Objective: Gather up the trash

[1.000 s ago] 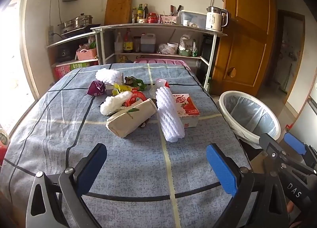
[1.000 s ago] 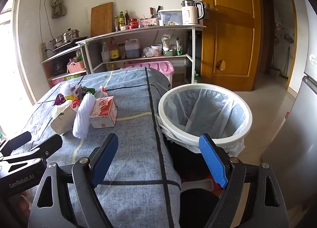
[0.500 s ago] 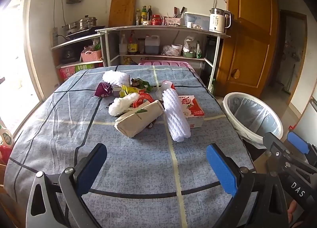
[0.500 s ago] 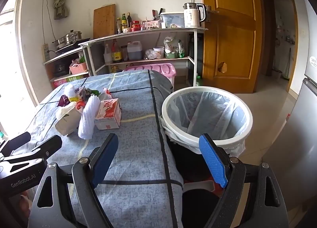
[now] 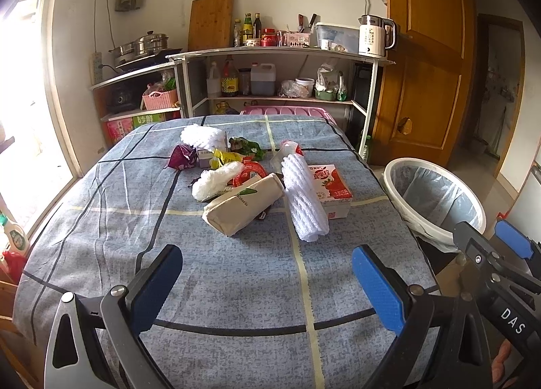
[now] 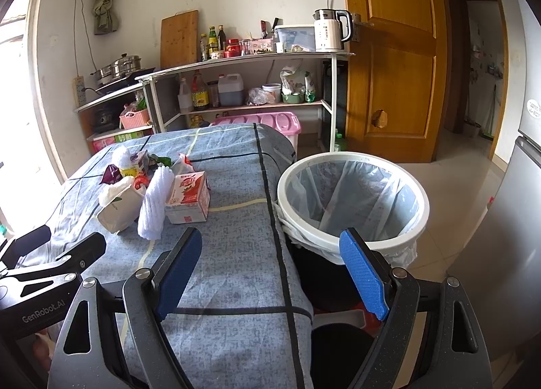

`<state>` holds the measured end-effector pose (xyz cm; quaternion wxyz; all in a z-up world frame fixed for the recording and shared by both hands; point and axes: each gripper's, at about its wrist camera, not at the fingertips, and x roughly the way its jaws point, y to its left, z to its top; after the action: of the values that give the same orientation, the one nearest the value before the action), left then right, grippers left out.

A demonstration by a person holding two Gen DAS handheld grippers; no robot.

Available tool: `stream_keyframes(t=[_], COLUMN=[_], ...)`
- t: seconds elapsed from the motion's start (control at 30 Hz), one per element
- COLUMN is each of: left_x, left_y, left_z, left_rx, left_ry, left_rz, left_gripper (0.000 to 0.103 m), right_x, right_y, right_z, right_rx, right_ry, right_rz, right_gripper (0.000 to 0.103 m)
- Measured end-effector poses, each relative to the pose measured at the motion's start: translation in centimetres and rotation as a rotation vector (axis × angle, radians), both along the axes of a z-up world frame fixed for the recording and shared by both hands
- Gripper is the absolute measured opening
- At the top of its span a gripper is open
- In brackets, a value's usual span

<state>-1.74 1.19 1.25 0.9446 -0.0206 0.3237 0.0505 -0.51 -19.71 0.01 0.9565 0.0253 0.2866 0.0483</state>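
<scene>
Beside blue-clothed table [image 5: 101, 220], bag-lined bin [image 6: 353, 165] without visible trash; both grippers' jaws wide, holding nothing.

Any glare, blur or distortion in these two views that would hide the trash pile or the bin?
Left wrist view: window blown out at the left edge, strong fisheye curvature and dark corners; trash pile sharp and evenly lit. Right wrist view: the same window glare at the left edge, door bowed by the lens; bin clear, its liner visible, no motion blur.
</scene>
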Motion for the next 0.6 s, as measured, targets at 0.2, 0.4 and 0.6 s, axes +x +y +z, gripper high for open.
stream_keyframes(t=[0.2, 0.4, 0.6], left_x=[-0.14, -0.11, -0.13], left_y=[0.05, 0.13, 0.13], left_z=[0.00, 0.02, -0.01], left_rx=[-0.001, -0.002, -0.002], left_ry=[0.002, 0.003, 0.004], left_rz=[0.003, 0.002, 0.000], left_gripper=[0.102, 0.102, 0.102], right_x=[-0.25, -0.20, -0.46], right_y=[-0.10, -0.28, 0.09], right_z=[0.11, 0.01, 0.17], right_rx=[-0.004, 0.000, -0.002], right_ry=[-0.003, -0.002, -0.002], right_rz=[0.001, -0.001, 0.003], right_gripper=[0.084, 0.084, 0.084])
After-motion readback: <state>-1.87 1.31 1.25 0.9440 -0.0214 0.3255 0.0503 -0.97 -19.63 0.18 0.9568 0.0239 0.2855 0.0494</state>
